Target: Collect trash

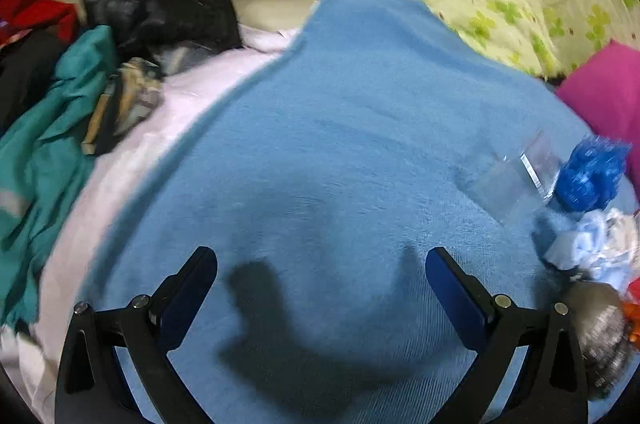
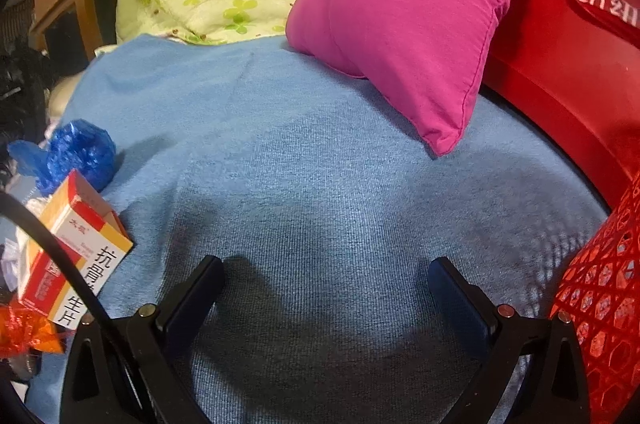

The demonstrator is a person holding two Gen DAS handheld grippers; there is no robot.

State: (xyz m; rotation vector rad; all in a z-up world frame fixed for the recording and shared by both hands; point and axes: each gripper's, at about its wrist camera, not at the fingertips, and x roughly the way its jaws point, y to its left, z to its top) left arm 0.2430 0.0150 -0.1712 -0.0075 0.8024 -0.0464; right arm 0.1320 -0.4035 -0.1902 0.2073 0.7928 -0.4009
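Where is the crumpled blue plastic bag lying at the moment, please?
The crumpled blue plastic bag lies on the blue blanket, at the left edge of the right wrist view, just behind the orange and white box.

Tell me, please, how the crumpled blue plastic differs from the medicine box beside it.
The blue plastic is a soft, crumpled, plain wad; the medicine box is a stiff, flat-sided carton, white, red and orange with printed characters. The box looks larger. Both lie on the blue blanket, untouched.
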